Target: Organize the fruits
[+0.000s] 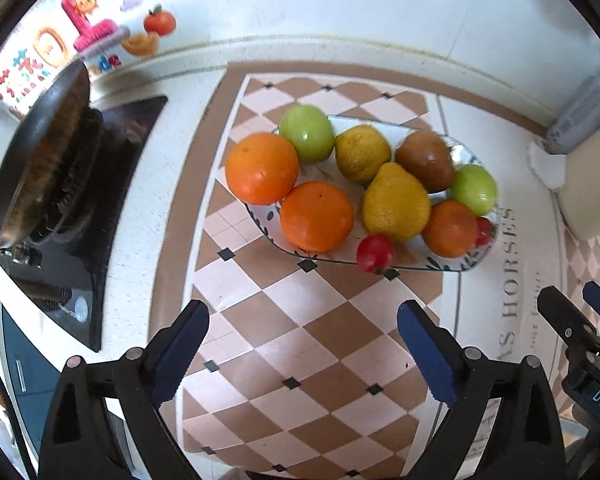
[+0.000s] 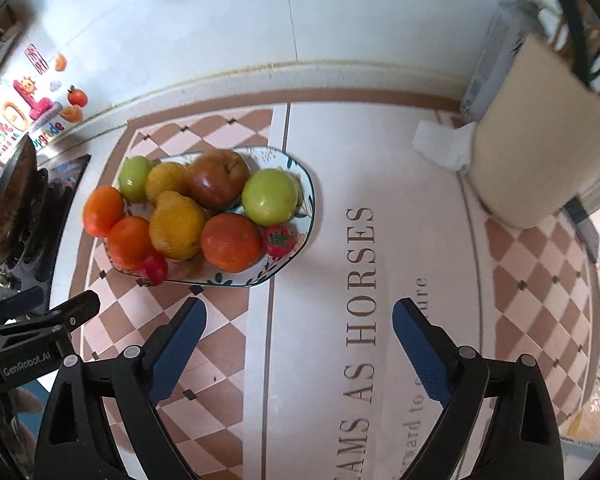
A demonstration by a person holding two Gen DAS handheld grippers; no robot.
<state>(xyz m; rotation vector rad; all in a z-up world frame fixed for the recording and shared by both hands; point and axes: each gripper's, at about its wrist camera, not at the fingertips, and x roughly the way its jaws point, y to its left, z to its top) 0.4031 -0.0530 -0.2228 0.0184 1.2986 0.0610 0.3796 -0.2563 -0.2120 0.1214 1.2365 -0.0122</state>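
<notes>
A patterned white plate (image 1: 264, 222) (image 2: 300, 168) on the checkered mat holds several fruits: oranges (image 1: 316, 216) (image 2: 231, 242), green apples (image 1: 307, 133) (image 2: 269, 197), yellow pears (image 1: 396, 202) (image 2: 176, 224), a brown pear (image 1: 425, 160) (image 2: 218, 179) and small red tomatoes (image 1: 374, 253) (image 2: 278, 240). My left gripper (image 1: 303, 320) is open and empty, above the mat in front of the plate. My right gripper (image 2: 299, 318) is open and empty, in front of the plate and to its right. The right gripper also shows at the left wrist view's right edge (image 1: 580, 312).
A dark pan (image 1: 40, 160) (image 2: 10, 200) sits on a black stove at the left. A beige cylinder container (image 2: 540, 140) (image 1: 592, 184) and crumpled white paper (image 2: 440, 144) stand at the back right. A white wall with stickers (image 1: 80, 24) runs behind.
</notes>
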